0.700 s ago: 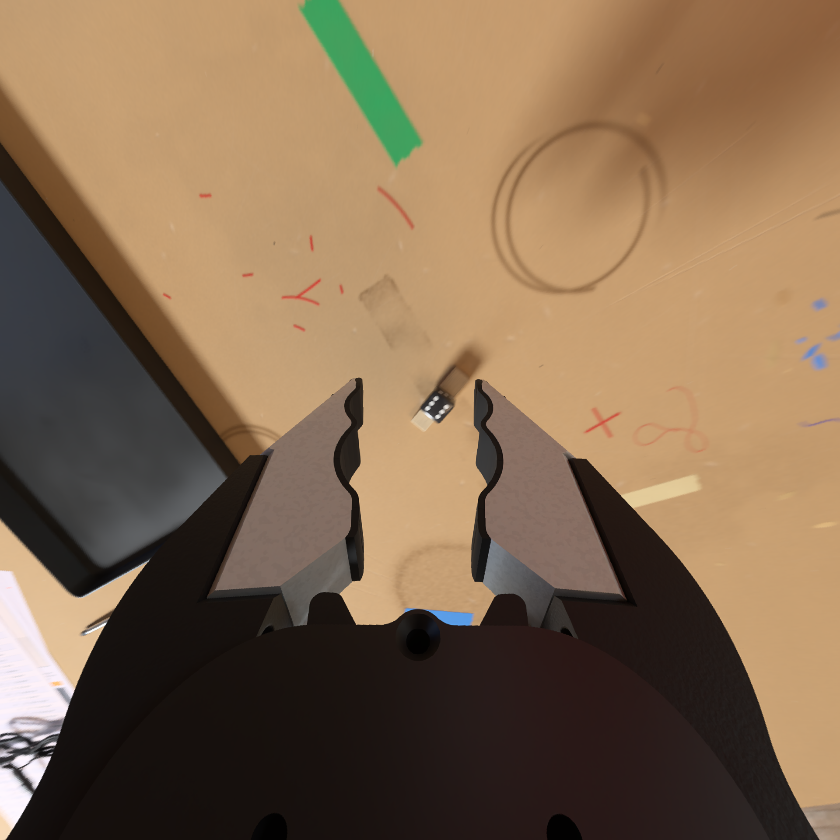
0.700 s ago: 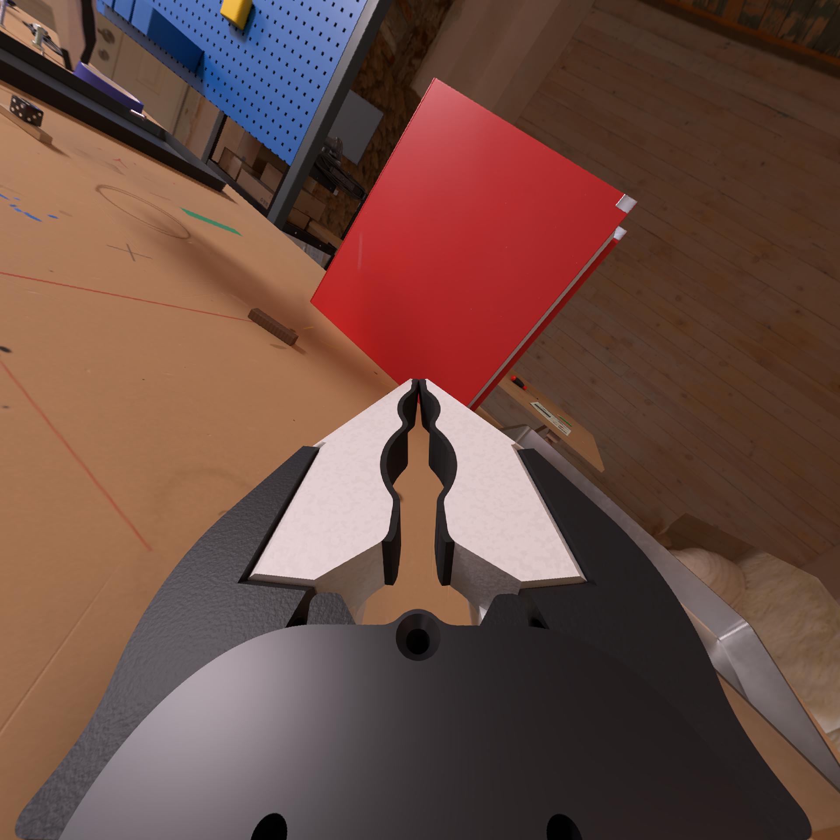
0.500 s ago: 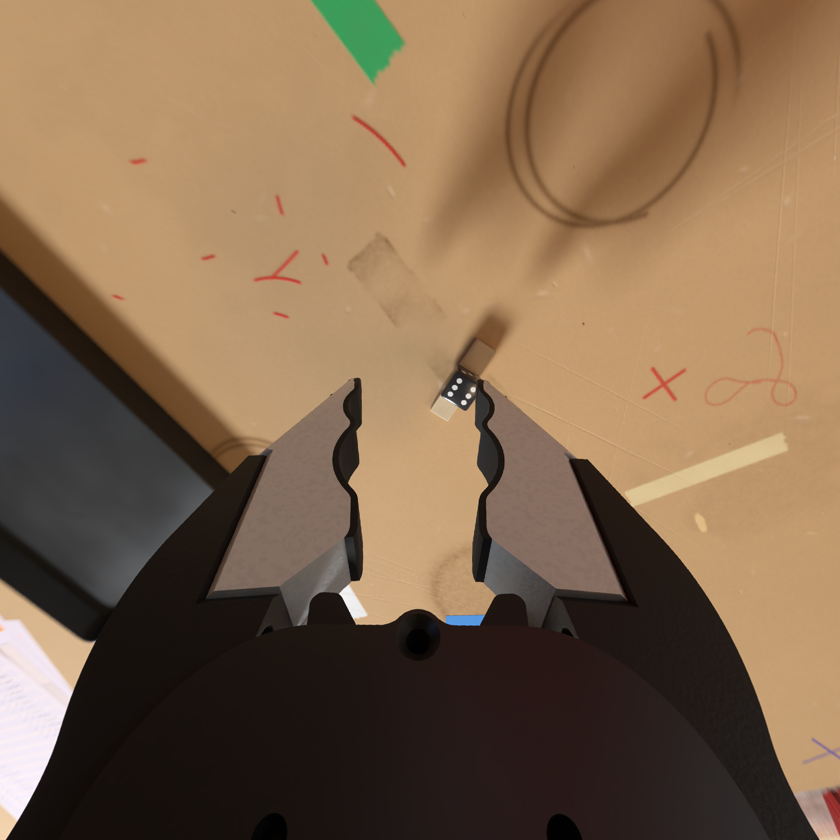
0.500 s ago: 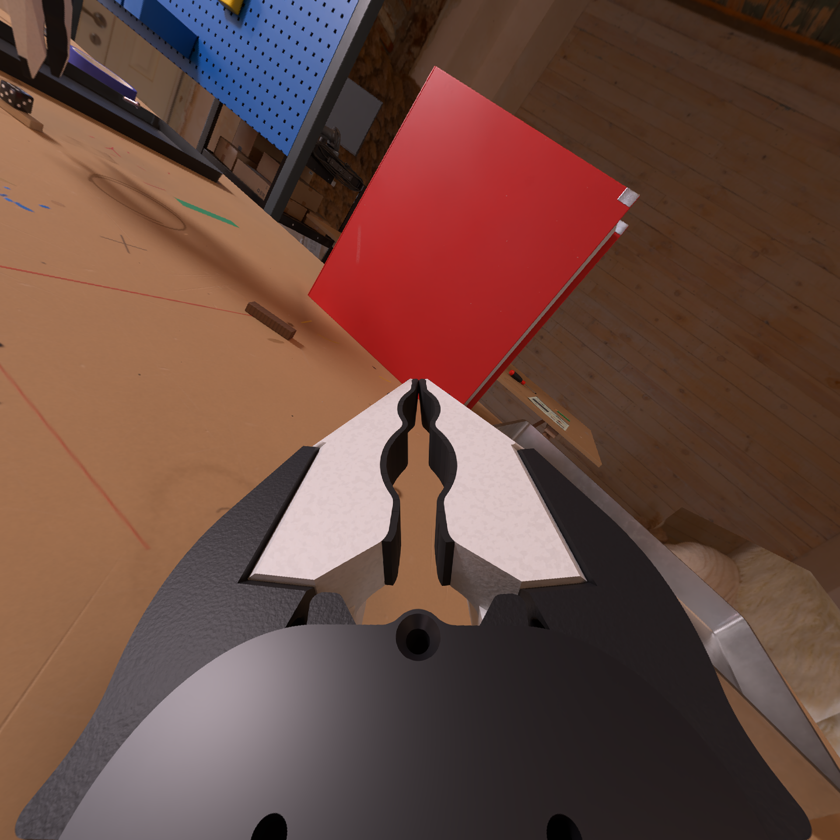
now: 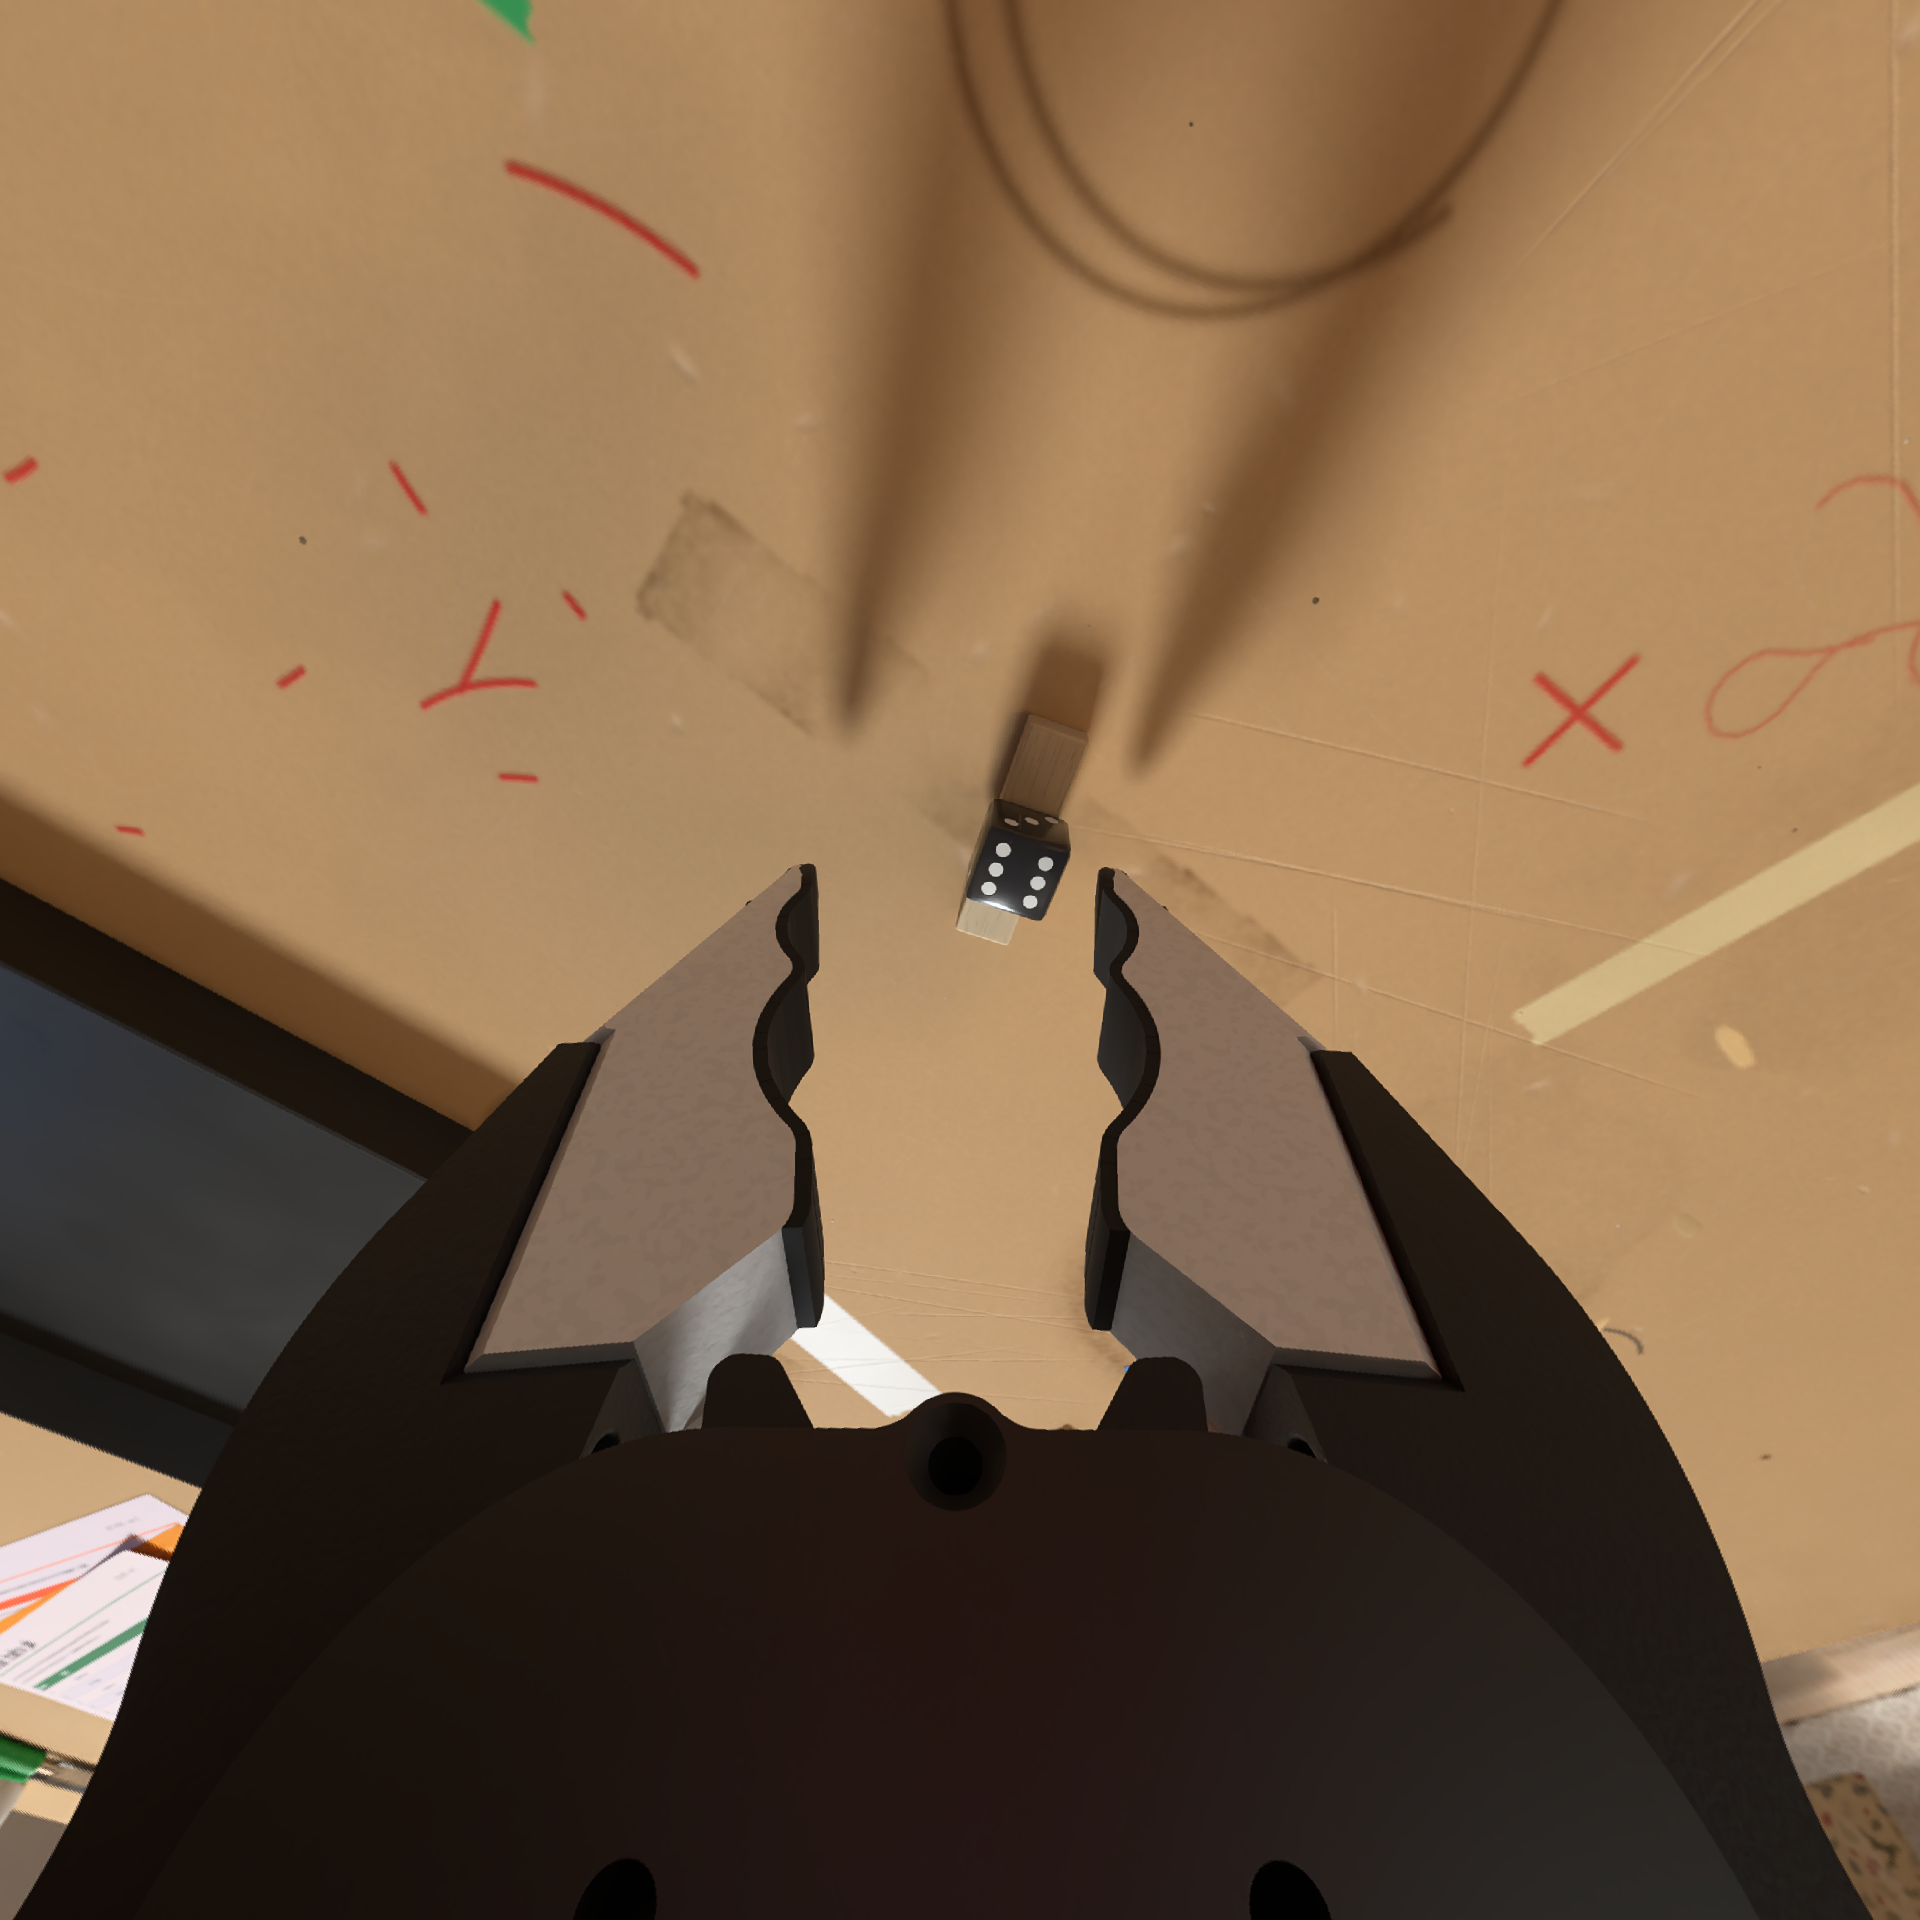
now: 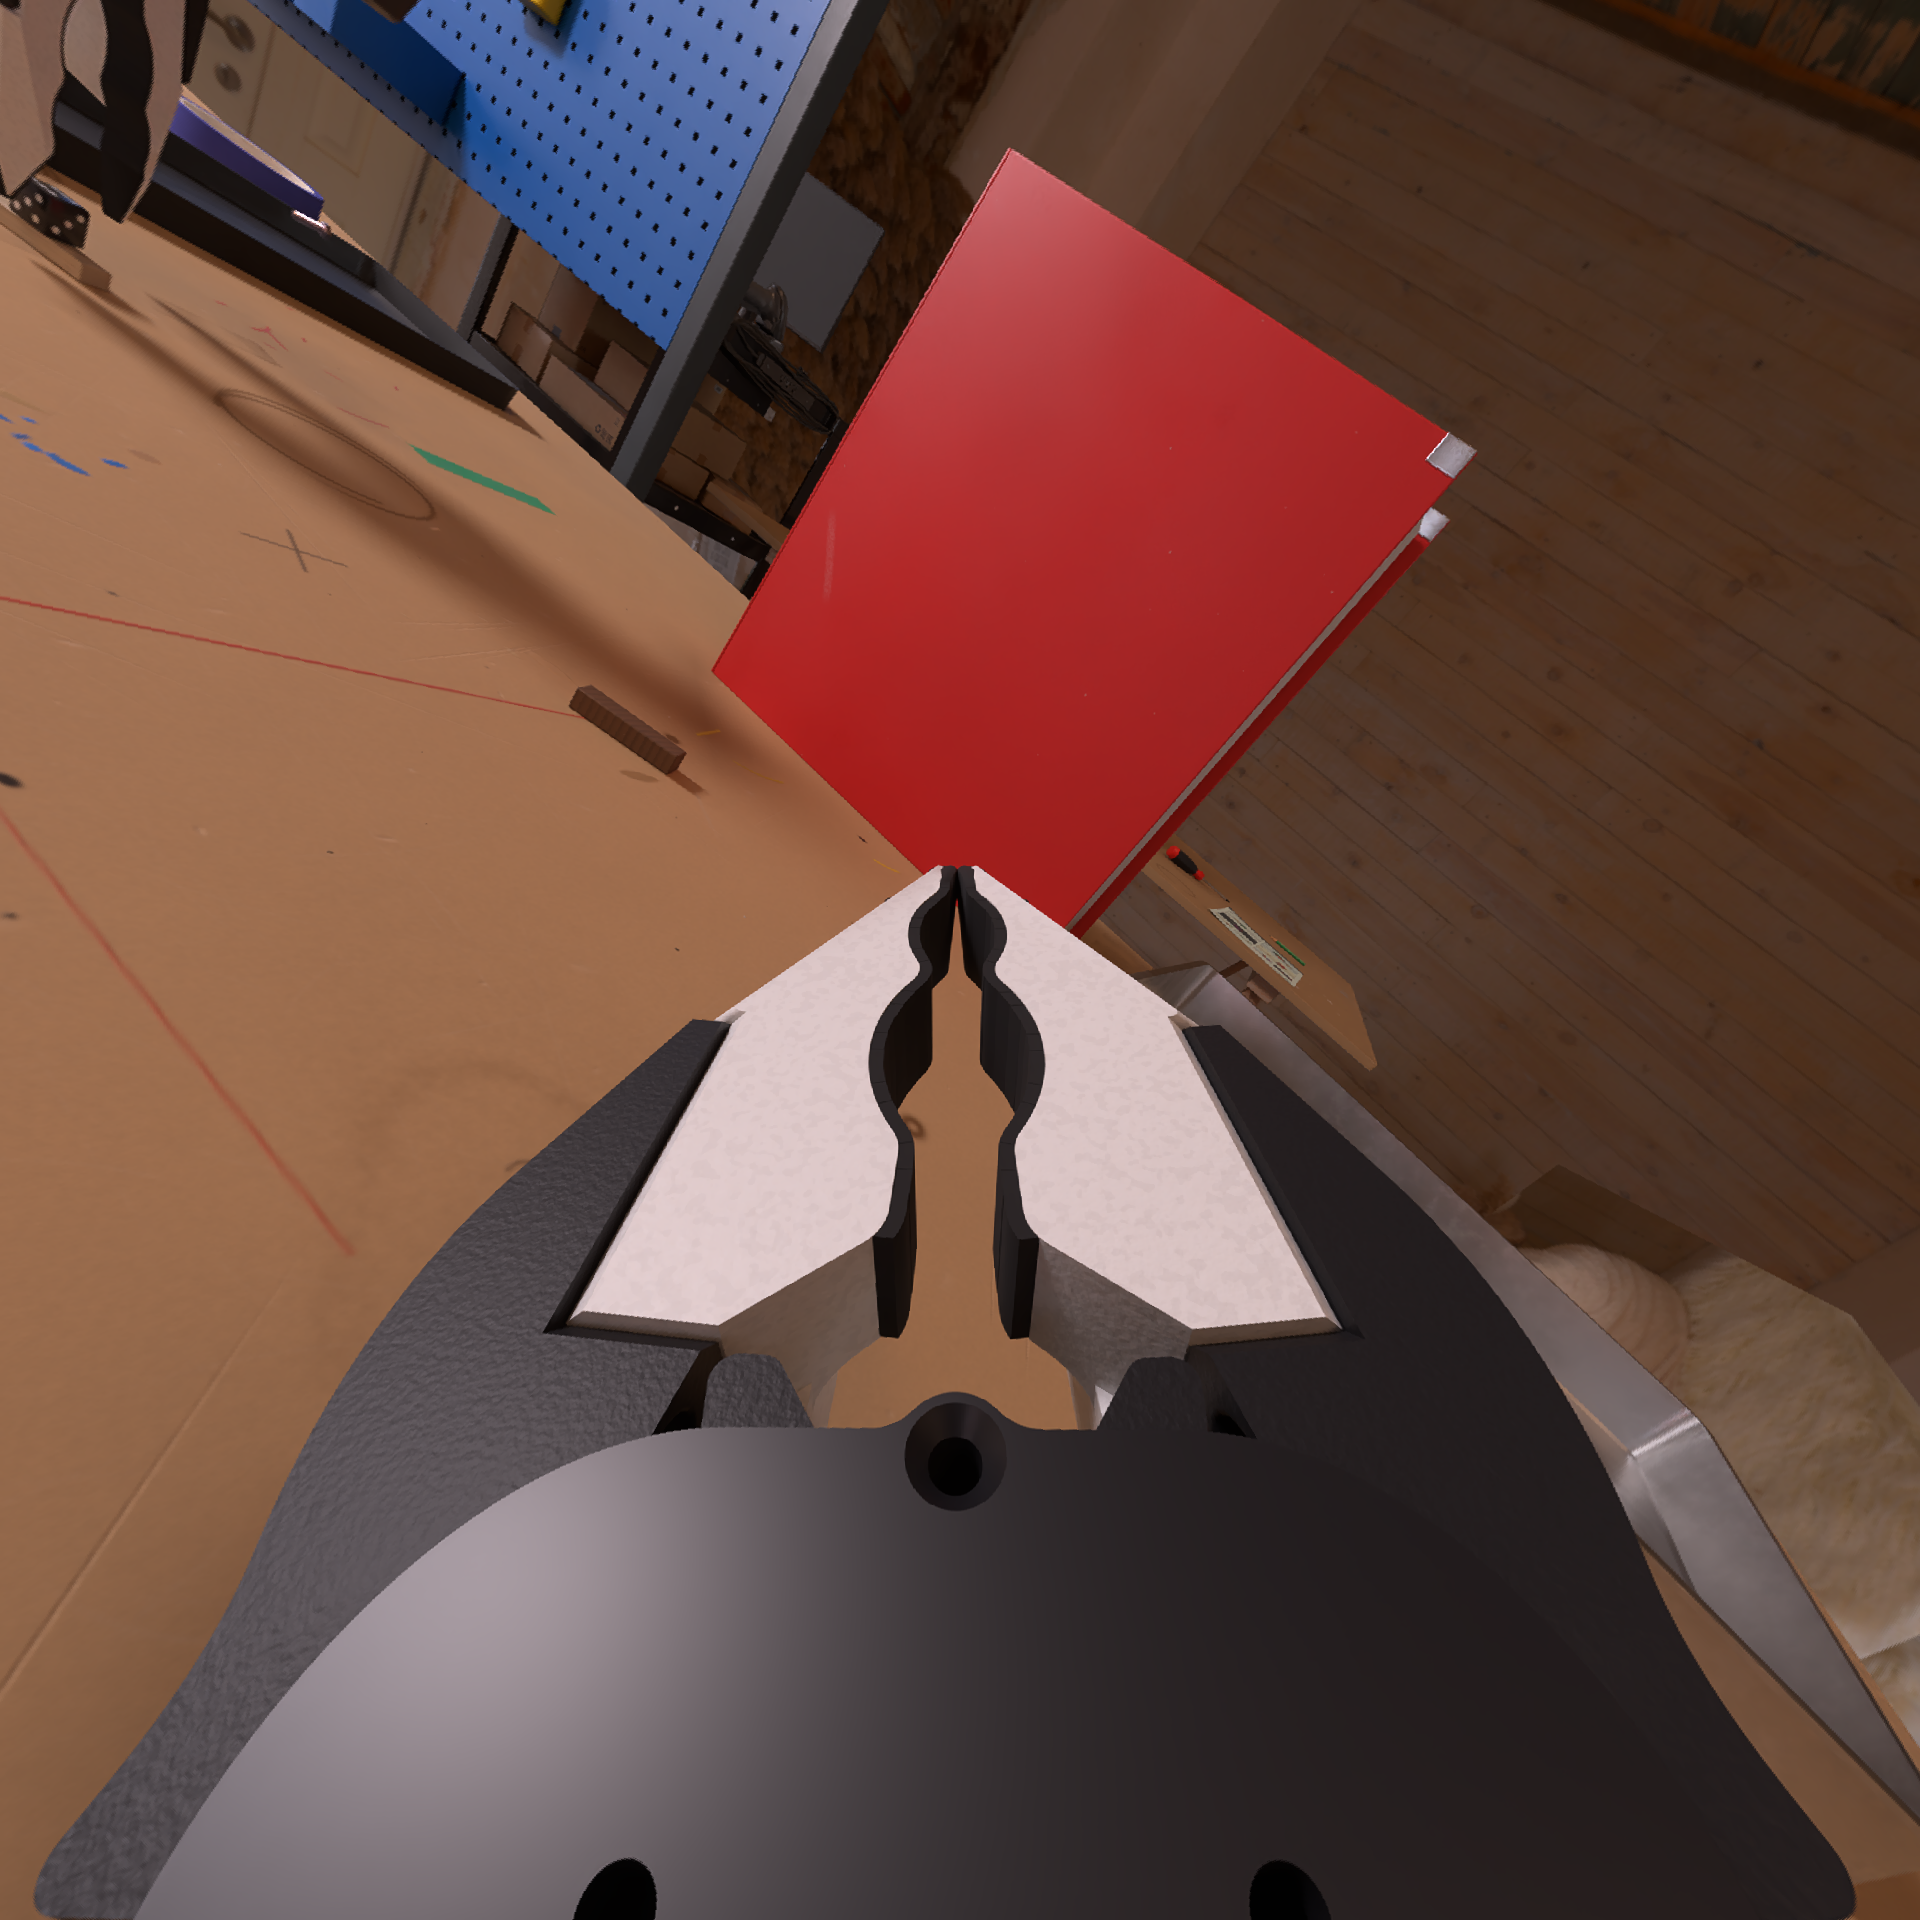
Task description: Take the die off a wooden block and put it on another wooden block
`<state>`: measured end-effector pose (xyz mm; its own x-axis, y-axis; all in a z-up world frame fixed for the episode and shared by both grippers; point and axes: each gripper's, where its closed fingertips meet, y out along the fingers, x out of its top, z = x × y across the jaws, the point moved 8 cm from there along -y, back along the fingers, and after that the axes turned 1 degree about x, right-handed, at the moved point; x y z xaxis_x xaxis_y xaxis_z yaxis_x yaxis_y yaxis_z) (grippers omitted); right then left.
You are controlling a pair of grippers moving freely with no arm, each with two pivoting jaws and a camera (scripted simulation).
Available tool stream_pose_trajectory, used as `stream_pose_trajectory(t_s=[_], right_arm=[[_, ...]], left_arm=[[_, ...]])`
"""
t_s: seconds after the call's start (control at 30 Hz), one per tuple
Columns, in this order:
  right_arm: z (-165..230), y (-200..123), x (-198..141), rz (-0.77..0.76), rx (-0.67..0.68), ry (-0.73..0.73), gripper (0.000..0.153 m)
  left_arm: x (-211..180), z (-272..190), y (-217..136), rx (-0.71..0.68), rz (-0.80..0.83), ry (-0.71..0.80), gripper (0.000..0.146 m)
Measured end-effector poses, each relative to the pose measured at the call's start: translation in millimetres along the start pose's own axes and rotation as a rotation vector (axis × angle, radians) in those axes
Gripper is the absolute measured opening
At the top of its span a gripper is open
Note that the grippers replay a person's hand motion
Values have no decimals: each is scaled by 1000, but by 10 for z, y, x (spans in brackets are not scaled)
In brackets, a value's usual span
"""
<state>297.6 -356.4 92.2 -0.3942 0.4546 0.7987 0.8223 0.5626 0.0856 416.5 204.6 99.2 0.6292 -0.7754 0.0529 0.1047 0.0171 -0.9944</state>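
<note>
A black die (image 5: 1016, 869) with white pips sits on a pale wooden block (image 5: 1044, 764) on the brown table. My left gripper (image 5: 954, 875) is open and hangs above it, the die just ahead of and between the fingertips, apart from both. The die (image 6: 57, 213) on its pale block (image 6: 73, 265) also shows in the right wrist view at the far upper left, under the left gripper's fingers (image 6: 62, 94). A dark wooden block (image 6: 627, 727) lies on the table farther right. My right gripper (image 6: 956, 873) is shut and empty, low over the table.
A black flat panel (image 5: 156, 1164) lies at the left of the table. A red board (image 6: 1081, 582) stands past the table's edge, beside a blue pegboard (image 6: 582, 135) on a dark post. Papers (image 5: 73, 1600) lie at the lower left. Tape strips and pen marks cover the table.
My left gripper has come down toward the die, which now looks larger and sits centred between the open fingertips. The right gripper has stayed almost still.
</note>
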Motion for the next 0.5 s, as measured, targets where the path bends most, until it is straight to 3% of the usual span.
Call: stream_pose_trajectory(t_s=[0.27,0.5], right_arm=[[8,5,1,2,1,-2,0],[15,10,0,4,2,-6,0]], left_arm=[[-4,-24,-30,-78,12,116,55],[-10,-38,4,-44,30,227,44]])
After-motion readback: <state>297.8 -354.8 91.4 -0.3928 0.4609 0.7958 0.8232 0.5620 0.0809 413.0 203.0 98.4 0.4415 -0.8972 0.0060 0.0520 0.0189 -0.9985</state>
